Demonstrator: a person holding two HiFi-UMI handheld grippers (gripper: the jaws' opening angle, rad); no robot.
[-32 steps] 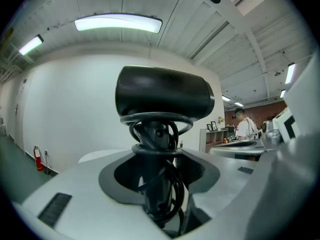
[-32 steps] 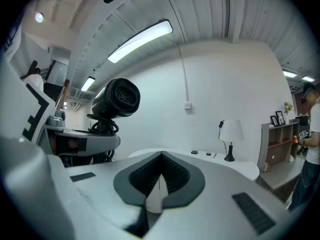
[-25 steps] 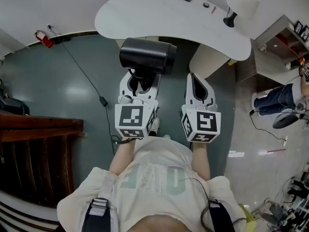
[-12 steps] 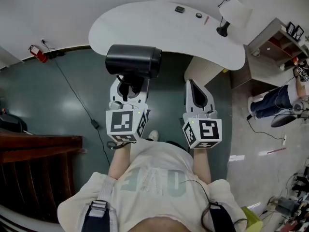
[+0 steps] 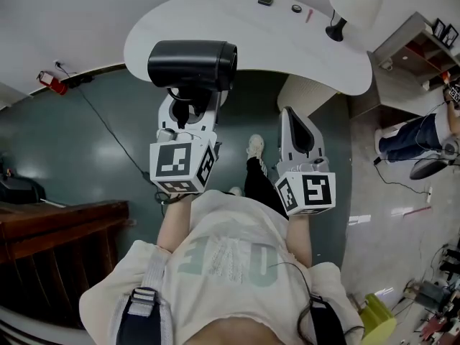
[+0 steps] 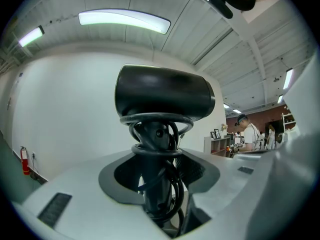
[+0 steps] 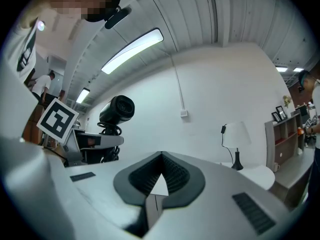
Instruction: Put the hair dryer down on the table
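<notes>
A black hair dryer stands upright in my left gripper, which is shut on its cord-wrapped handle. Its barrel overlaps the near left edge of the white curved table in the head view. In the left gripper view the hair dryer fills the middle, with its handle and coiled cord between the jaws of the left gripper. My right gripper is held beside it, shut and empty. In the right gripper view the jaws of the right gripper are closed, and the hair dryer shows at the left.
A white lamp and two small dark items sit on the table's far part. A wooden shelf and a seated person are at the right. Dark wooden furniture is at the left. A cable trails over the green floor.
Both grippers and the hair dryer have moved forward toward the table; the dryer's barrel now overlaps the table edge. The person's foot has stepped forward between the grippers.
</notes>
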